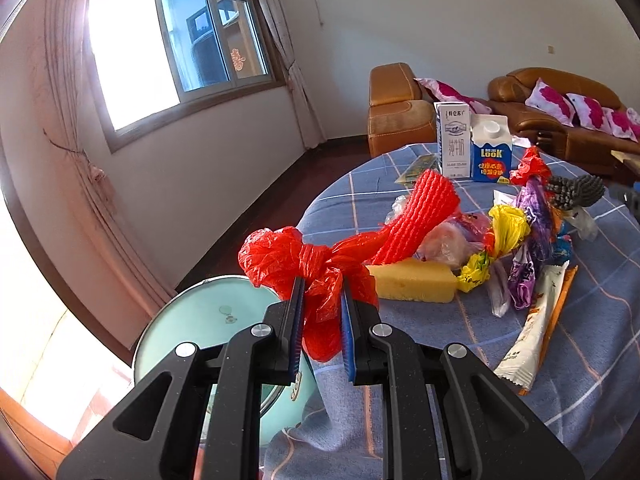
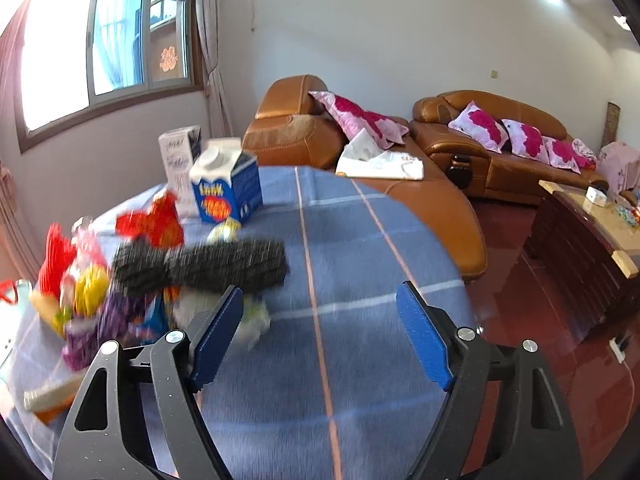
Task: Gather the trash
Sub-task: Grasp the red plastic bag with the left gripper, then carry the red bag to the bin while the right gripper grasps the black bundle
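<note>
My left gripper [image 1: 322,292] is shut on a crumpled red plastic bag [image 1: 288,260], held at the table's edge above a pale teal bin [image 1: 200,320]. A trash heap lies beyond it: red foam net [image 1: 424,212], yellow sponge [image 1: 412,280], yellow wrapper [image 1: 508,228], purple wrappers [image 1: 528,248], a white snack packet [image 1: 536,320] and a dark foam net [image 1: 576,190]. My right gripper [image 2: 320,304] is open and empty over the blue checked tablecloth [image 2: 360,360], right of the blurred heap and the dark foam net [image 2: 208,266].
Two milk cartons, white [image 1: 454,140] and blue [image 1: 491,150], stand at the table's far side; the blue one also shows in the right wrist view [image 2: 226,184]. Brown leather sofas [image 2: 500,160] with pink cushions stand behind. A dark wooden cabinet [image 2: 580,248] is at the right.
</note>
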Demonstrator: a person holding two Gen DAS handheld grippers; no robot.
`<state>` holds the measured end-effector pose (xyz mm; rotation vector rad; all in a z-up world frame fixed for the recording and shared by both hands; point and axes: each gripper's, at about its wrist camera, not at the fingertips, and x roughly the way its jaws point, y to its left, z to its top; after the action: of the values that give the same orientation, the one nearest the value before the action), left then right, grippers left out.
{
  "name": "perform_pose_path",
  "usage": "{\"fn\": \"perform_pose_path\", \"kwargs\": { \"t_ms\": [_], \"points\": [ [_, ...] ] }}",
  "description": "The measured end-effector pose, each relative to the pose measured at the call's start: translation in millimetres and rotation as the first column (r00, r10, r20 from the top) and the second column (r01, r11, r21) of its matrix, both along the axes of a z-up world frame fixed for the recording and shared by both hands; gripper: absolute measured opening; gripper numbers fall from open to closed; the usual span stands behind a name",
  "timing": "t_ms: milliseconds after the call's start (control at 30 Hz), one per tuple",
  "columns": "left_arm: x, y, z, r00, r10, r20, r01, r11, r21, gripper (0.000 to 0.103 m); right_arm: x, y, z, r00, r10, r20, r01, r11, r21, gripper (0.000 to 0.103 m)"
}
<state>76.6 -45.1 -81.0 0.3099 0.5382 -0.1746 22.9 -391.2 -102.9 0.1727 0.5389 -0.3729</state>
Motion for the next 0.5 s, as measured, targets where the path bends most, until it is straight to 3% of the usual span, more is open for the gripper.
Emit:
{"fn": "perform_pose_path", "kwargs": {
  "t_ms": [133, 333, 400, 500],
  "points": [
    [-1.4, -5.3, -4.3, 1.0, -0.022, -0.013, 0.022, 1.0, 0.01, 0.016, 17.9, -8.4, 9.4, 1.0, 0.017, 0.015, -0.017, 1.0, 0.015, 0.079],
    [-3.4, -7.3, -5.1, 0.999, -0.029, -0.017, 0.029, 0.999, 0.013, 0.016, 43.7, -10.4, -2.0, 0.991, 0.126, -0.043, -0.121, 0.987, 0.106, 0.074],
    [-3.6, -6.0, -4.2, 1.0, -0.026, -0.017, 0.026, 1.0, 0.008, 0.016, 46.7, -9.1, -7.7, 0.983, 0.178, -0.055, -0.168, 0.974, 0.151, 0.051],
    [-4.3, -4.8, -3.2, 1.0, -0.024, -0.018, 0.025, 1.0, 0.003, 0.016, 44.9, -5.0, -10.3, 0.977, 0.209, -0.045, -0.197, 0.963, 0.186, 0.037]
  ]
}}
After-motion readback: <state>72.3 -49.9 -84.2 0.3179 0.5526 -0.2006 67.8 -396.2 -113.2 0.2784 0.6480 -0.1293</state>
